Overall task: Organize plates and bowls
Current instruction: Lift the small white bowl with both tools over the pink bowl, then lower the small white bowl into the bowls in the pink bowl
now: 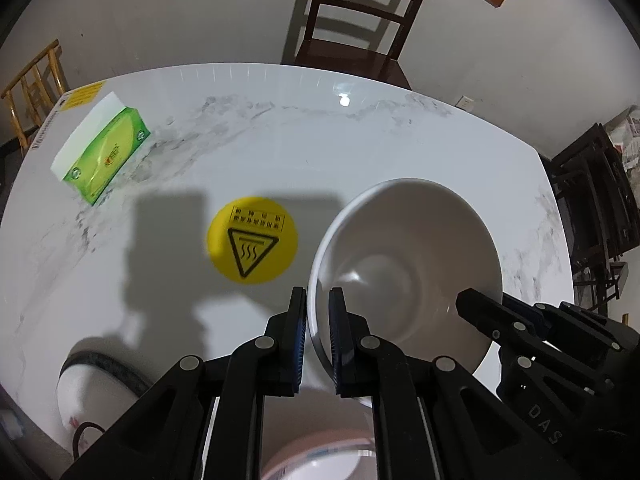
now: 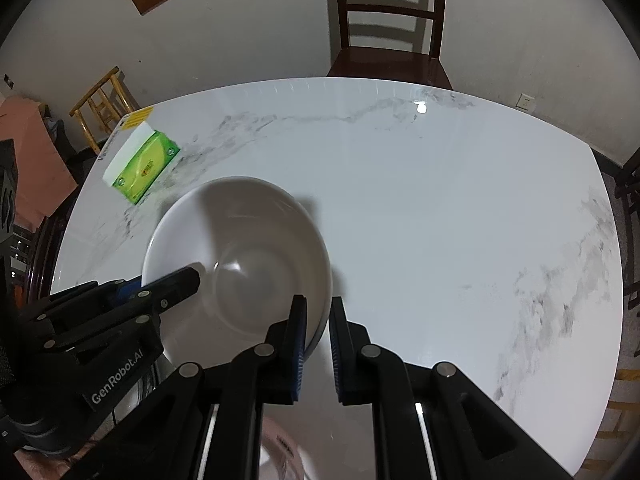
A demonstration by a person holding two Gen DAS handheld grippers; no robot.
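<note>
While both show bowl (image 1: 404, 256), left adds sticker (image 1: 252, 239).

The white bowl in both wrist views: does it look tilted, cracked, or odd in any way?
The white bowl looks whole, with no crack or spill visible. It is held off the marble table, the left claw and right claw each pinching its rim on opposite sides. It tips slightly, nothing alarming.

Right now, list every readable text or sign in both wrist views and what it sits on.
"GenRobot.AI": left gripper body, right wrist view.
"DAS": right gripper body, cut off.
Heat-warning triangle: yellow sticker on the table; its characters are blurred.
Green tissue pack: print too small.
Yellow corner label: unreadable.
</note>
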